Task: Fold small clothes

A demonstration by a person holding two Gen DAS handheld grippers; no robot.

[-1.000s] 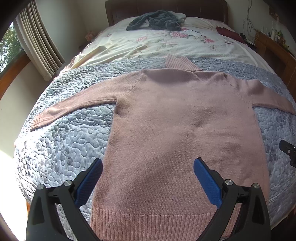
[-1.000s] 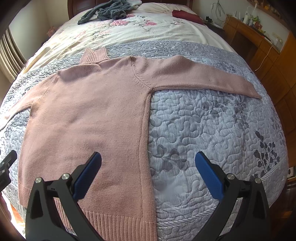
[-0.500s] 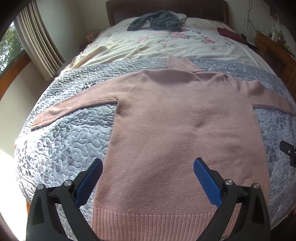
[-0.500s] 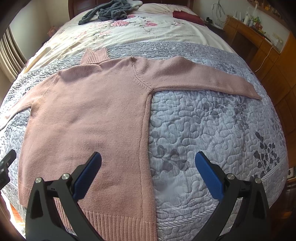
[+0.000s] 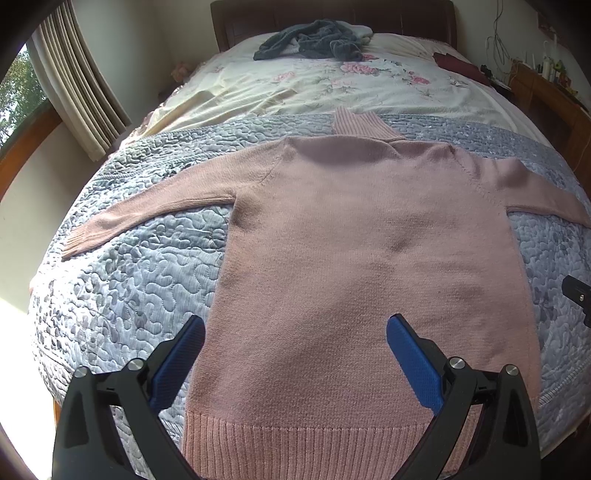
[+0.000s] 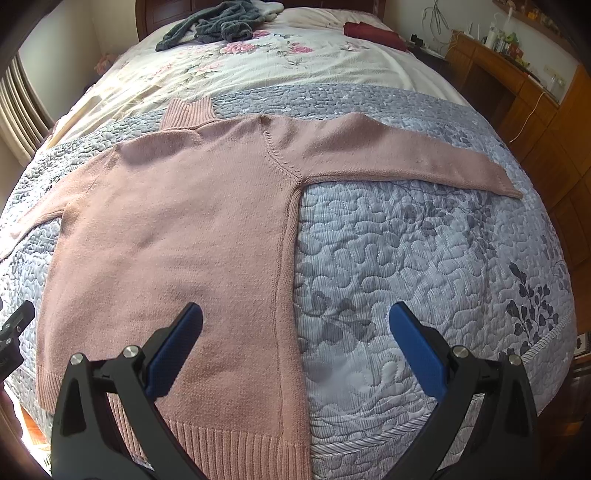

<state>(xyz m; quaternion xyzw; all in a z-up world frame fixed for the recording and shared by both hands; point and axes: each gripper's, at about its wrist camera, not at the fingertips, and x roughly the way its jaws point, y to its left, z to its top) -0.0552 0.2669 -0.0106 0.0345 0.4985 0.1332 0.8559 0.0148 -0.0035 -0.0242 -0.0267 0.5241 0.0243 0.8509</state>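
Laid flat on the grey quilted bedspread [image 6: 424, 266], the pink knitted sweater [image 5: 369, 266] awaits its first fold. Its long axis runs from the ribbed hem [image 5: 306, 443], nearest the cameras, to the ribbed turtleneck collar [image 5: 360, 123], which points toward the headboard [image 5: 332, 14]. The left sleeve [image 5: 159, 210] and right sleeve [image 6: 399, 158] extend sideways, roughly at right angles to that axis, each lying straight on the quilt.

The left gripper [image 5: 295, 339] hovers over the lower body of the garment, jaws spread wide and empty. The right gripper [image 6: 295, 328] hovers over the right side seam [image 6: 284, 258], likewise wide open and empty, one finger above knit and the other above quilt.

The fabric appears soft, limp and fairly light, with some stretch; it will likely drape and sag from any single pinch point rather than hold shape. The knit should grip the quilt a little, so lifting is preferable to dragging. Suitable holds are probably the firmer ribbed parts and seams: a cuff, a hem corner, or the shoulder seam, taken in pairs to keep an edge straight.

A dark grey garment [image 6: 210, 26] and a maroon cloth [image 6: 373, 33] lie well apart, on the floral sheet [image 5: 332, 85].
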